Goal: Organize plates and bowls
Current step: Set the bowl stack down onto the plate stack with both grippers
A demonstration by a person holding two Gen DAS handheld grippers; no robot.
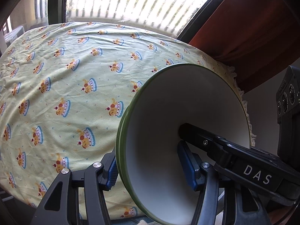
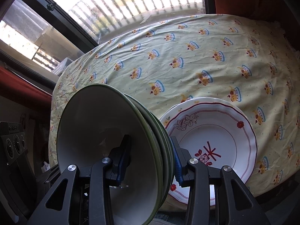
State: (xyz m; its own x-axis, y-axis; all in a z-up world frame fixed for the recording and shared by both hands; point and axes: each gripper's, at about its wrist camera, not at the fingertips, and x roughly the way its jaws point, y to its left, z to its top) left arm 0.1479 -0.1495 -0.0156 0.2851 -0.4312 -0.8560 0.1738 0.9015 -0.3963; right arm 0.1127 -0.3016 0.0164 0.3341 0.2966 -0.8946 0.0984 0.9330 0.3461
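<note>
Daylight pours in from the window [image 1: 142,1] behind the bench, and its slatted pane is blown out to near white in both views. The patterned tablecloth [image 1: 65,78] below the window is evenly lit and sharp, its creases casting soft shadows. Nearest the lens, the white bowl interior [image 2: 90,123] falls into grey shade. Fisheye distortion bows the window frame, and the corners darken to black vignette.
</note>
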